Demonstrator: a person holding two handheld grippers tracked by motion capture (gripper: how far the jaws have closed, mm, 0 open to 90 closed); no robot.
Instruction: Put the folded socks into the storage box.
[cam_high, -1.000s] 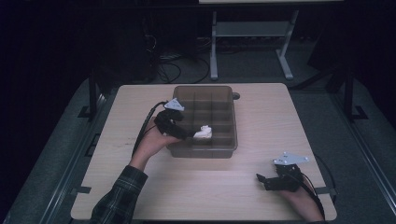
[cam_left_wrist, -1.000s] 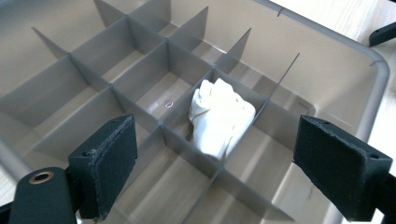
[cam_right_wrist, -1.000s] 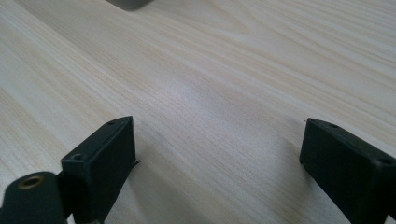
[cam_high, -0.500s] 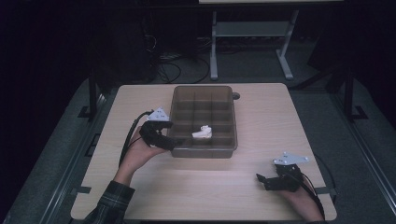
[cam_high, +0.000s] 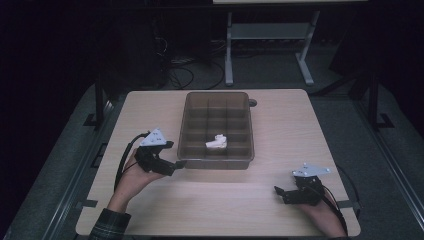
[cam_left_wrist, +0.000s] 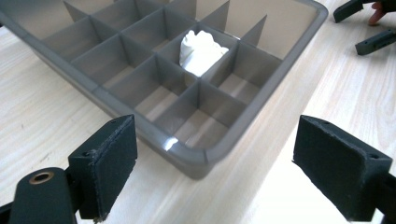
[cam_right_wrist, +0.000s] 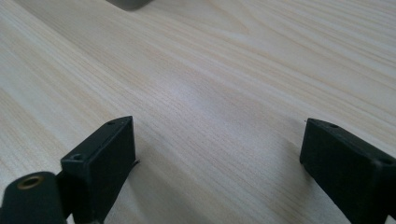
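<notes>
Resting in a front-row compartment of the translucent grey divided tray, the crumpled white object lies untouched. Left gripper, jaws wide and empty, sits beside the tray's front-left corner. Right gripper, jaws wide, rests near the pale wood-grain table's front-right corner. Surrounding room is dark.

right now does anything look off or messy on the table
Nothing stands out. The divided tray sits square on the table, with one crumpled white object lying inside a single compartment. Both the left gripper and right gripper are open and hold nothing.
</notes>
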